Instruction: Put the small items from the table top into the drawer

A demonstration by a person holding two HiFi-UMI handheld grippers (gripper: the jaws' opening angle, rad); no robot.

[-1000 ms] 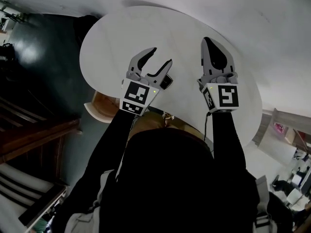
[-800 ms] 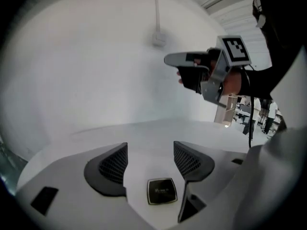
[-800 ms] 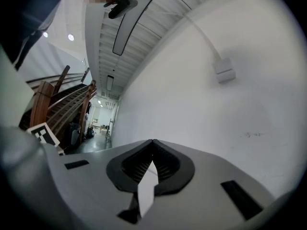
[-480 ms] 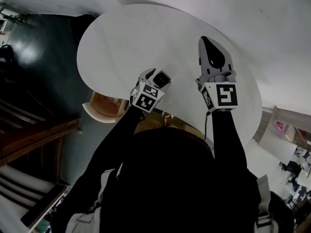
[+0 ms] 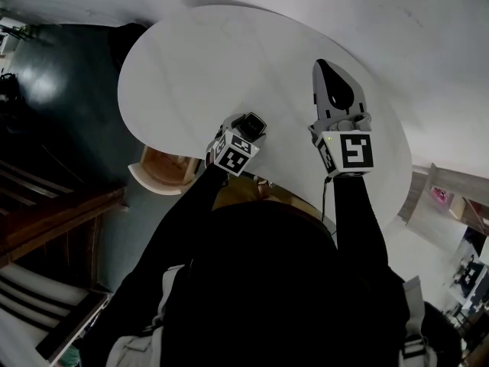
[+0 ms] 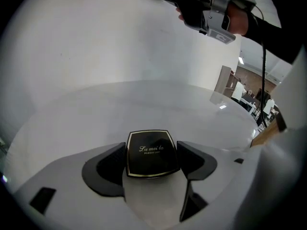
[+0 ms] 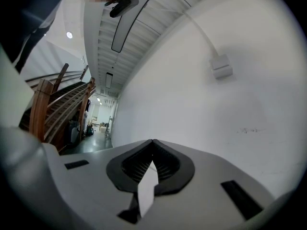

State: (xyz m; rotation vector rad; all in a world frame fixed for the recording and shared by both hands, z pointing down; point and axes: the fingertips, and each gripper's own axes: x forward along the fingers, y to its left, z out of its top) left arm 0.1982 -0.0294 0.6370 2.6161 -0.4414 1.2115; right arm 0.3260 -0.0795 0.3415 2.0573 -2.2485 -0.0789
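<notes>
A black square compact (image 6: 151,157) with gold lettering lies on the white table (image 5: 191,60) near its front edge. My left gripper (image 6: 151,146) points steeply down and straddles it, one pad on each side, without pressing on it. Its jaws have just been opening, and the compact is between them. In the head view the left gripper (image 5: 243,130) covers most of the compact (image 5: 253,121). My right gripper (image 5: 330,69) hovers level above the table's right part, shut and empty; its jaws meet in the right gripper view (image 7: 152,145). An open wooden drawer (image 5: 164,167) shows below the table's near-left edge.
A white wall stands just behind the table, with a small box and cable (image 7: 221,66) on it. Dark floor and a wooden stair rail (image 5: 53,205) lie to the left. The person's dark sleeves and body fill the lower head view.
The left gripper has dropped from above the table and tipped downward, so its jaws now sit around the compact. The right gripper has stayed where it was.
</notes>
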